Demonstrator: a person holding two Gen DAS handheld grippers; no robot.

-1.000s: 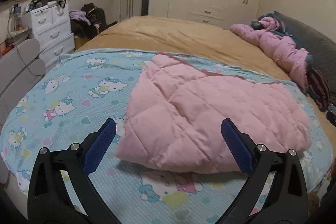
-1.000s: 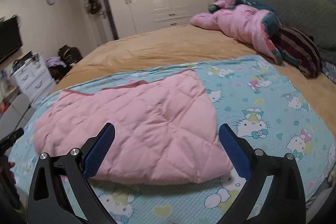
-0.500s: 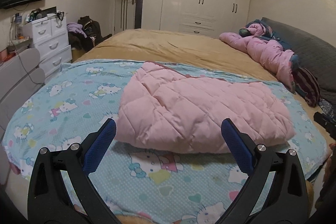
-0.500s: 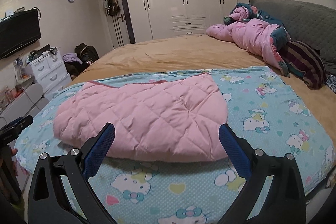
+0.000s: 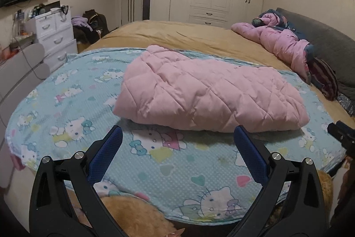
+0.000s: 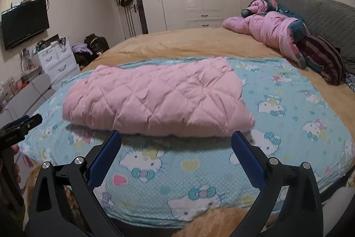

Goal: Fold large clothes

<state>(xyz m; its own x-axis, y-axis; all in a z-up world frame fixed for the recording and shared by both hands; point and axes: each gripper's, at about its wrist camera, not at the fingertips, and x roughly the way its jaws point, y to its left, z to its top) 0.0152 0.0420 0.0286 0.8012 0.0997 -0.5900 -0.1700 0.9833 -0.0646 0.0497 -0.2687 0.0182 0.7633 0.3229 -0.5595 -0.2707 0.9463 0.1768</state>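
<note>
On the cartoon-print blue sheet, the pink quilted padded garment lies apparently folded, so both grippers, left gripper and right gripper, hover clear, fingers apart, empty.

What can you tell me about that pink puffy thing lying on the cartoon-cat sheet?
The pink quilted garment is a padded piece stitched in a diamond pattern, soft and puffy like a down coat. It lies folded into a thick, roughly rectangular bundle with rounded, doubled-over edges; no sleeves or fastenings show. It rests flat on the light blue cat-print sheet, which covers the near end of the bed. Nothing else touches it: both pairs of tongs, left and right, are open and held short of its near edge.
</note>
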